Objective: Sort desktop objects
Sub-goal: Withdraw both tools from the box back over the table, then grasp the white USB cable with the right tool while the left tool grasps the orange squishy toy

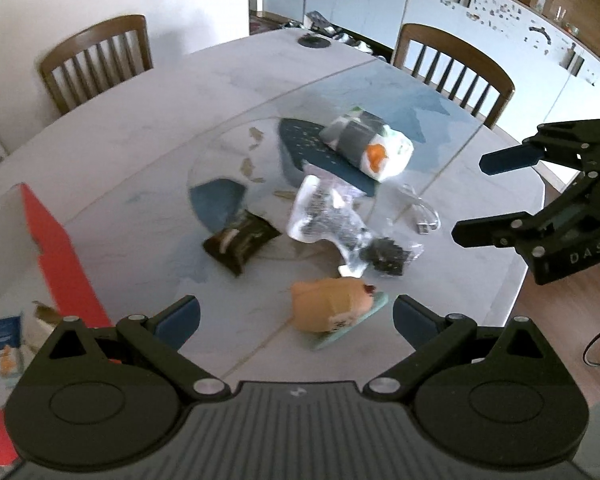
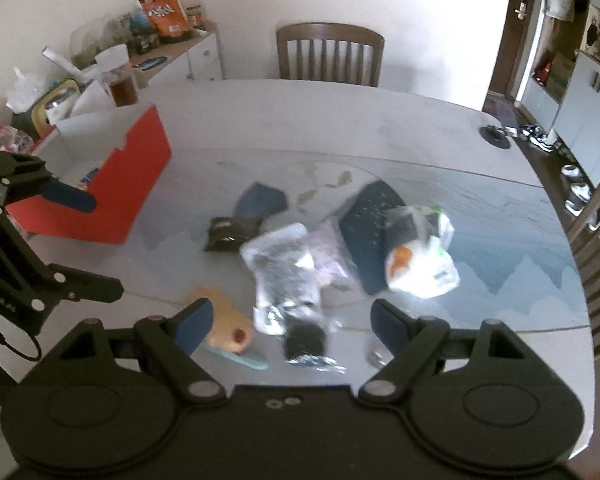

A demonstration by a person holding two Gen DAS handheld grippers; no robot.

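Overhead, both the left gripper (image 1: 296,316) and right gripper (image 2: 290,322) hang wide open, holding nothing; the tan plush toy (image 1: 330,304) lies at the clutter's 6 o'clock, red box (image 2: 112,192) toward 10.

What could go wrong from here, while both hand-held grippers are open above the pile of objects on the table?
1. The clear plastic bags overlap each other and the dark blue pouch, so one grasp may drag neighbours along.
2. The white USB cable is thin and lies flat; fingers may slip off it.
3. The tan plush toy lies close to the table edge and a nudge might push it off.
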